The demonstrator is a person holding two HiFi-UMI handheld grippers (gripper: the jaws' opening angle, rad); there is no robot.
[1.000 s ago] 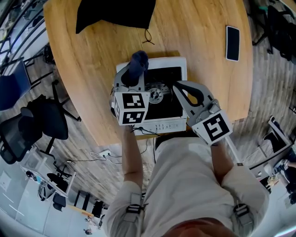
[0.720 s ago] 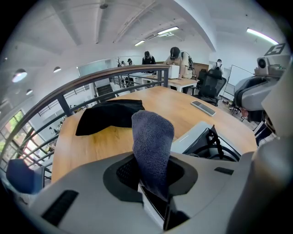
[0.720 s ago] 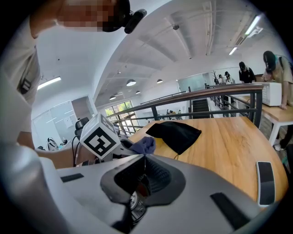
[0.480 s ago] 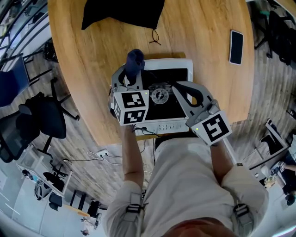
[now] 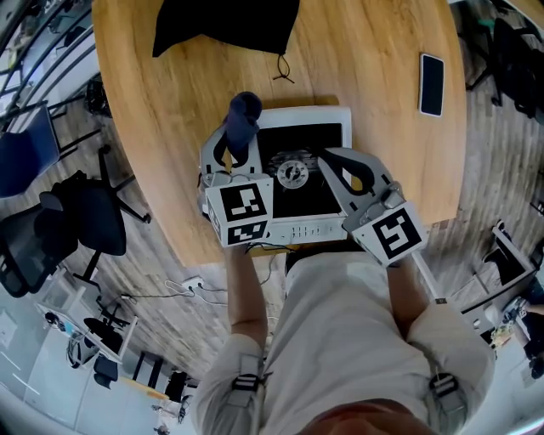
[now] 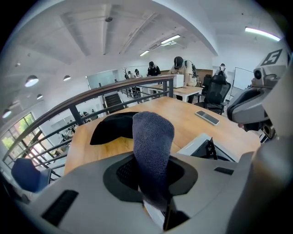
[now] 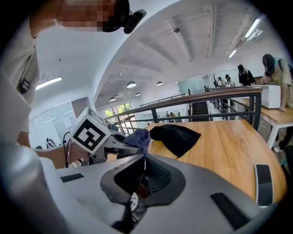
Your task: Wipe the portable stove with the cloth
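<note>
Blue terry cloth [image 6: 153,151] pinched fast between the closed jaws of the left gripper [image 5: 235,146], a rounded wad poking out past the tips over the far left corner of the white portable stove [image 5: 331,117]; touching the casing or not, impossible to tell. Looks soft, light and limp, likely to fold and drag rather than slide, so best gripped deep as now, not by a loose corner, with the wad pressed flat and leading. Right gripper [image 5: 328,158] clenched on nothing, tips together above the stove's black top, just beside the round burner [image 5: 292,174]. Stove rigid, probably light enough to skid on the wooden table [image 5: 374,51] under a hard push. Well beyond both tips, a black bag [image 5: 225,25]; off to the right, a phone [image 5: 431,83].
</note>
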